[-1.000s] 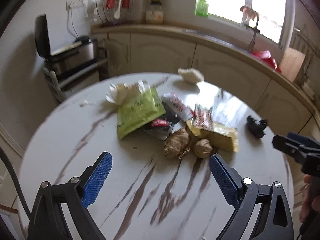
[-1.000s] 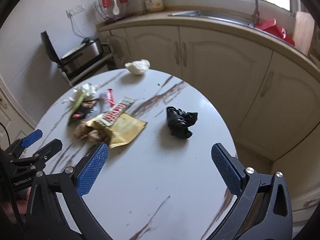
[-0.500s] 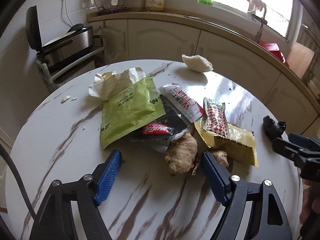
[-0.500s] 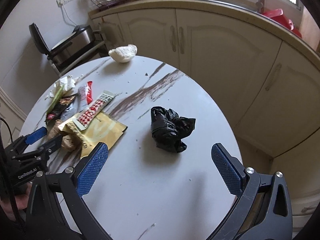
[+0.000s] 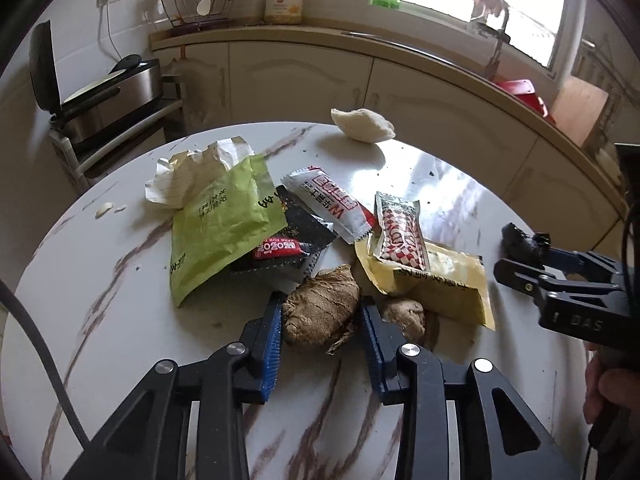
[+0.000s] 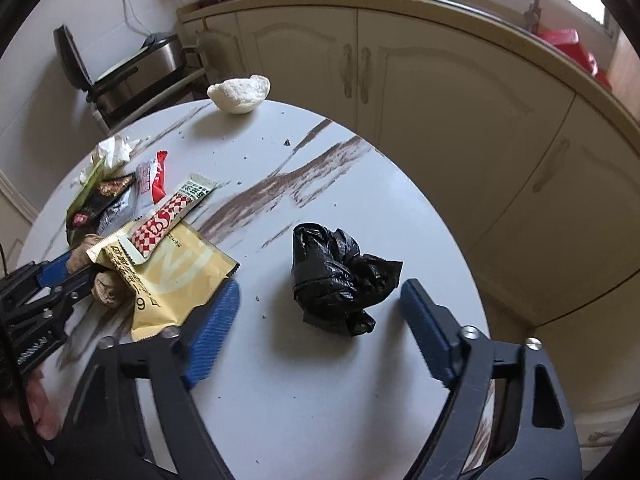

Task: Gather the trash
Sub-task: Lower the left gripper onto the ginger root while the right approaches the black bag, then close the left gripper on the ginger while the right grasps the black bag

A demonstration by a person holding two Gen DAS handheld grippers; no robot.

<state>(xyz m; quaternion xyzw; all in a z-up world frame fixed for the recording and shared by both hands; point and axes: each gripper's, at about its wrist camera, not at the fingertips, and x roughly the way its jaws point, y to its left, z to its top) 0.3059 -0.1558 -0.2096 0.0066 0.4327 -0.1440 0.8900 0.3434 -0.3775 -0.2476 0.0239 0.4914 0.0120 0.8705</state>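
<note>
Left wrist view: the left claw [image 5: 320,320] has just been closing and its blue pads are seen against both sides of a ginger root [image 5: 320,306] on the round desk [image 5: 100,320], beside a pile of wrappers [image 5: 224,224]. The right claw [image 6: 320,300], also just narrowed, is held open around a crumpled black bag [image 6: 340,276], neither pad touching it.

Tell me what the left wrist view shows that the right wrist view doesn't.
Only left wrist: the left gripper from behind, its jaws just closing around the larger ginger piece, and the green packet spread flat. Only right wrist: the whole black bag between the right gripper's closing jaws, untouched. Both: the yellow packet, white lump.
</note>
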